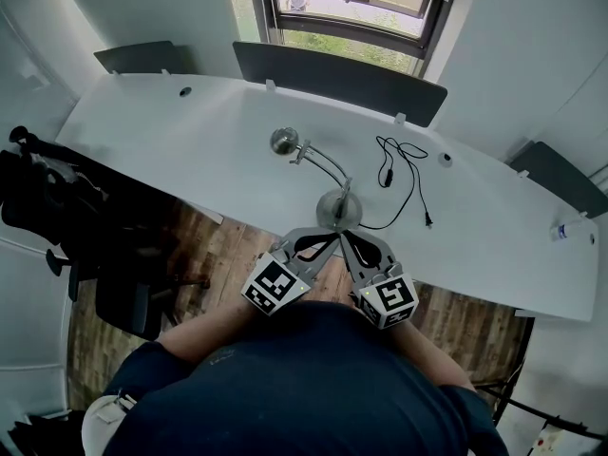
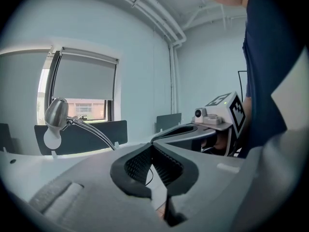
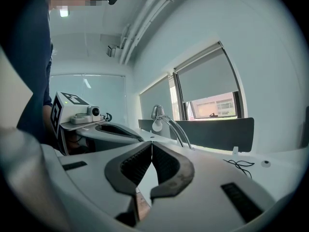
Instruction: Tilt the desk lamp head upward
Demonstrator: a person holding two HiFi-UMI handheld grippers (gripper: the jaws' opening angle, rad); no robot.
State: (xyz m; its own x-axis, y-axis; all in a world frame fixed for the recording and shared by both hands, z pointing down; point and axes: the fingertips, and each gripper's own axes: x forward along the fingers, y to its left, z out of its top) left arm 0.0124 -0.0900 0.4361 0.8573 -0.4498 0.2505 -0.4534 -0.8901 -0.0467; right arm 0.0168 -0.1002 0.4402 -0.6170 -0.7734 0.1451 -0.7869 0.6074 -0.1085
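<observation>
The white desk (image 1: 180,136) runs long and mostly bare, its near edge passing under both grippers, and a dark partition (image 1: 342,79) lines the far edge below the window (image 1: 351,12). The desk lamp (image 1: 328,164) stands by the front edge on its round base (image 1: 337,207). Its curved neck carries the head (image 1: 283,141) back and leftward (a black cable (image 1: 404,174) trails to its right). The left gripper (image 1: 323,242) and right gripper (image 1: 350,242) hover near the base, each with jaws closed together on nothing.

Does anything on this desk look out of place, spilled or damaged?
Nothing spilled or damaged. Only a black cable sprawls in loose loops on the desk beside the lamp, one end lying free.
</observation>
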